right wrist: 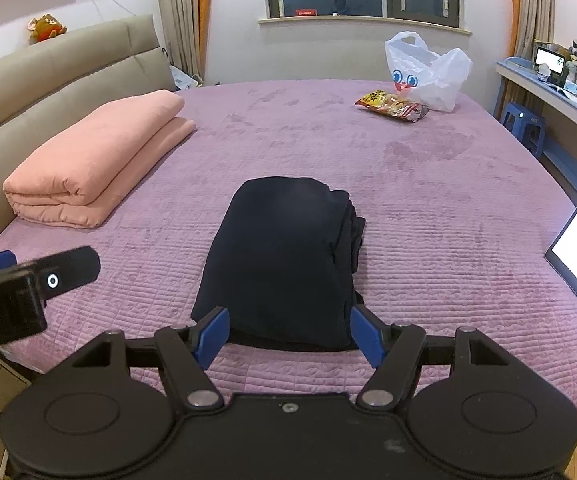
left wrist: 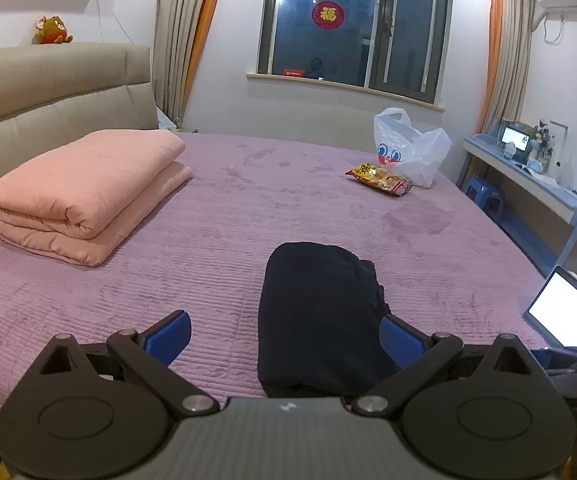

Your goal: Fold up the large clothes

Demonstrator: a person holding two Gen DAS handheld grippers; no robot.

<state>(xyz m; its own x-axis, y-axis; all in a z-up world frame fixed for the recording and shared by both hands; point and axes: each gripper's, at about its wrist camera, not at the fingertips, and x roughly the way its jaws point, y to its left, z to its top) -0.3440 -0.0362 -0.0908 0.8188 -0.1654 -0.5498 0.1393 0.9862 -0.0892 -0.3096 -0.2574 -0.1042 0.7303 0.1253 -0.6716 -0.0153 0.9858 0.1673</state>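
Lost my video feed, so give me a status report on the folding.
Left gripper open, empty. Right gripper open, empty. Dark garment lies folded on the bed. Nothing in the way; pink quilt and snack bag well clear.

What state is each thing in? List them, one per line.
Dark garment: folded, lying on bed.
Pink quilt: folded, by the headboard.
Plastic bag: upright, open.
Snack packet: lying flat.
Left gripper: jaws open.
Right gripper: jaws open.
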